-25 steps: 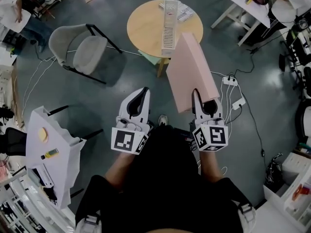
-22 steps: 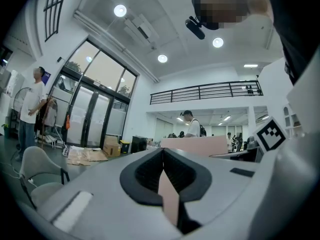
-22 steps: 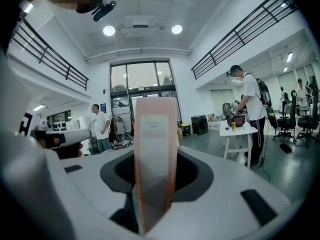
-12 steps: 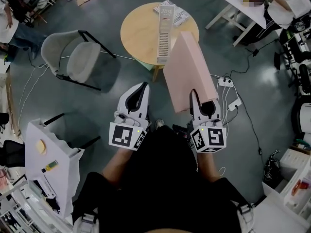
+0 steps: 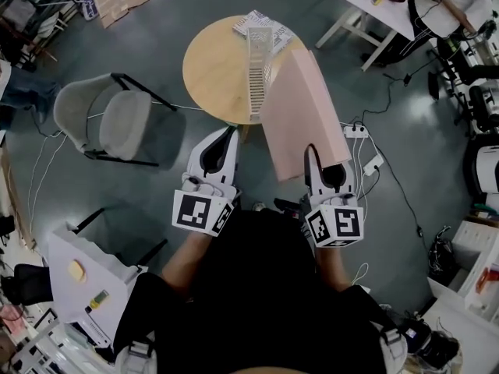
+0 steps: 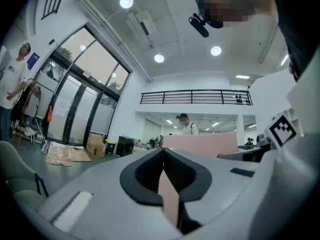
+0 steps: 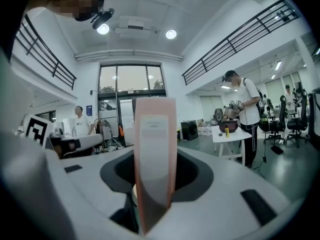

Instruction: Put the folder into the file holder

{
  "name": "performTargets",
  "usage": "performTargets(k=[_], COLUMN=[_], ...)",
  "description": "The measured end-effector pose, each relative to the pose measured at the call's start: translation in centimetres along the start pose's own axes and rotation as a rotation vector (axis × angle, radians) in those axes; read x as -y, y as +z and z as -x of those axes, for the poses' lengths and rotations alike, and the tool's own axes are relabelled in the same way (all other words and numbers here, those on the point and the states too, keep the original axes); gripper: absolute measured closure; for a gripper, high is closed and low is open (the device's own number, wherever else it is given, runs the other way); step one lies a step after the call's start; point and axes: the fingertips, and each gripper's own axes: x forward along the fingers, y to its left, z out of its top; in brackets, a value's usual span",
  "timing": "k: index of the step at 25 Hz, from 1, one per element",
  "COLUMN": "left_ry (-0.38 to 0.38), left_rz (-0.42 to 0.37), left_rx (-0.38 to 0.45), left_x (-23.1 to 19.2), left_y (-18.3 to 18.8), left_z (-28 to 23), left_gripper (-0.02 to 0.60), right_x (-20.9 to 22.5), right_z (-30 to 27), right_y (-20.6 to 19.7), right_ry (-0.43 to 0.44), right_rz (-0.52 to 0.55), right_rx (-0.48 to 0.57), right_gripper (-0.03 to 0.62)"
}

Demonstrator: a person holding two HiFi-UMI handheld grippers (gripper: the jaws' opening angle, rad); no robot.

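Nearest, both claws are out in front of the person's torso over the floor (image 5: 156, 170). The left claw (image 5: 227, 135) is clenched with nothing in it. Its own view shows the jaws meeting and only room beyond, so it looks like a spare for steadying later. The right claw (image 5: 313, 153) is clamped on the folder (image 5: 300, 115). It has the pink folder by its near bottom end, the labelled spine facing back at the claw's camera and sitting upright between the jaws. The rest of the folder stretches forward and away from the person. Gripping at the end leaves the whole length free to slide into a slot, which is probably why it is held that way. The folder is in the air, not in the holder; its far end reaches toward the near right edge of the round worktop (image 5: 207, 68), and I can't tell whether it is over it. The holder (image 5: 257, 61), white and slotted, lies along the right side of the worktop, running from the far edge toward the near edge, with papers (image 5: 243, 23) at its far end. The insert step is not started; the job now looks like carry and line up. A grey chair (image 5: 117, 119) stands left of the worktop, clear of the path.
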Motion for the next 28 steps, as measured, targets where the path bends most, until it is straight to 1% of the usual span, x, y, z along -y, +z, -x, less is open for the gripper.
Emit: performTargets(k=[5,9,15,23,28], left_ry=[-0.032,-0.051,-0.089,-0.113,-0.127], left_rz=[0.026,0.023,0.023,0.018,0.014], left_rx=[-0.014,-0.025,-0.049,-0.057,-0.063], left_x=[-3.2,-5.4,-7.6,-8.7,-9.1], left_y=[-0.1,-0.3,-0.9,-1.5,-2.0], left_z=[-2.1,-3.7,-5.4,-7.4,-7.8], left_gripper=[0.575,0.575,0.575,0.575,0.575], right_x=[-1.1,-1.3,-1.5,-1.2,-1.7], right_z=[-2.9,-5.4,-8.4,-11.2,-11.9], right_y=[1.0,1.7,2.9,3.5,3.6], right_ry=[-0.029,-0.052,-0.094,-0.102,-0.107], right_rz=[-0.002,0.002,0.024,0.033,0.063], right_rx=[0.025,0.054,0.119,0.209,0.273], right_gripper=[0.45,0.45,0.451,0.451,0.452])
